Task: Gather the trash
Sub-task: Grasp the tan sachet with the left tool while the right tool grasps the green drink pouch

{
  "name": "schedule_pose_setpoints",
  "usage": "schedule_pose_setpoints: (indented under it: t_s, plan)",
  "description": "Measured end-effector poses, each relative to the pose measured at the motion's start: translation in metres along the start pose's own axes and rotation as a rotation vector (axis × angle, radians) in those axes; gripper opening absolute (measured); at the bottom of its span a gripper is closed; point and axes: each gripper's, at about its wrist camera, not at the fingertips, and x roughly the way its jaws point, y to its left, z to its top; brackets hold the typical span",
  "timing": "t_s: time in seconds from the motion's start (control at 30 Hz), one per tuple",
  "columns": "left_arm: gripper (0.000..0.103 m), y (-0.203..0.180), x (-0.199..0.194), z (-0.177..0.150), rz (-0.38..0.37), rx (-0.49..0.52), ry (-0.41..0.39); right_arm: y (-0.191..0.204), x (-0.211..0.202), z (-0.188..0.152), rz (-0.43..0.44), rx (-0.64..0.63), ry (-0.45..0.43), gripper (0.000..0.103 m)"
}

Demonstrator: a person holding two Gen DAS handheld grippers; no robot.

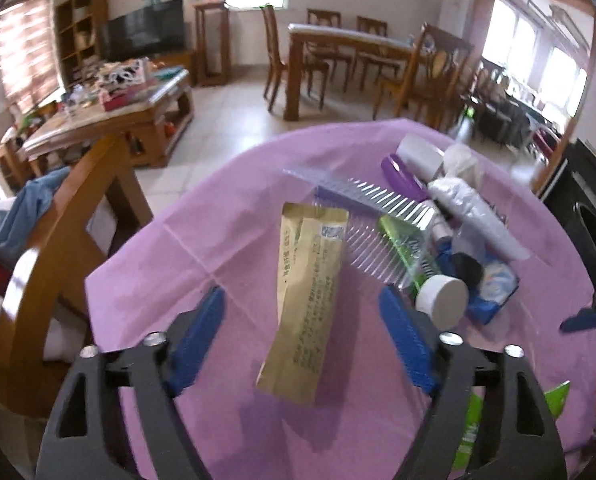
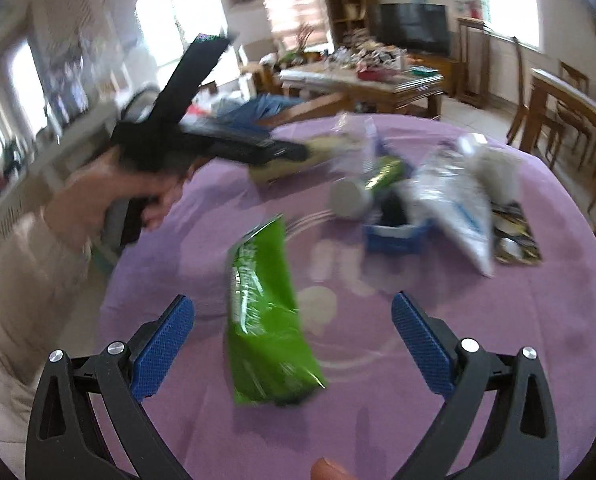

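**Both my grippers spread wide over wrappers on the purple cloth**

My left gripper [image 1: 302, 312] is spread wide and grips nothing; the tan paper sachet [image 1: 308, 300] lies flat in the gap between my blue pads [image 1: 406, 344], touching neither. My right gripper [image 2: 292, 328] is just as wide and also empty, with the green wrapper [image 2: 268, 320] lying lengthwise between its fingers, apart from both. Right of the sachet, in the left wrist view, sits a pile: a clear comb [image 1: 378, 216], a white-capped tube [image 1: 442, 300] and a blue packet [image 1: 494, 288]. Everything rests on the purple tablecloth [image 1: 218, 240]. In the upper part of that frame stand a wooden dining table [image 1: 350, 44] and a television [image 1: 146, 28].
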Motion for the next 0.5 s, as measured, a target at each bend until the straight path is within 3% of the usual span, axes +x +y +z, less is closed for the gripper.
schedule_pose_setpoints:
  t_s: [0.07, 0.1, 0.17, 0.2, 0.27, 0.37, 0.5]
  plan:
    - [0.061, 0.003, 0.011, -0.004, -0.017, -0.009, 0.029, 0.01, 0.018, 0.004, -0.01, -0.031, 0.045, 0.098]
    - [0.049, 0.002, 0.015, -0.005, -0.022, -0.011, 0.039, 0.013, 0.023, 0.003, -0.016, -0.037, 0.064, 0.098]
    - [0.035, 0.004, 0.024, -0.007, -0.032, -0.015, 0.058, 0.016, 0.029, 0.001, -0.021, -0.037, 0.095, 0.097]
    - [0.034, 0.005, 0.025, -0.008, -0.038, -0.021, 0.058, 0.016, 0.033, 0.001, -0.019, -0.038, 0.109, 0.097]
    - [0.033, 0.007, 0.023, -0.007, -0.05, -0.041, 0.028, 0.018, 0.038, 0.002, -0.022, -0.045, 0.124, 0.075]
    - [0.032, 0.008, 0.021, -0.01, -0.07, -0.058, 0.016, 0.021, 0.042, -0.001, -0.052, -0.07, 0.137, 0.052]
    - [0.032, 0.007, 0.014, -0.014, -0.087, -0.073, 0.002, 0.016, 0.038, -0.002, -0.042, -0.052, 0.131, 0.044]
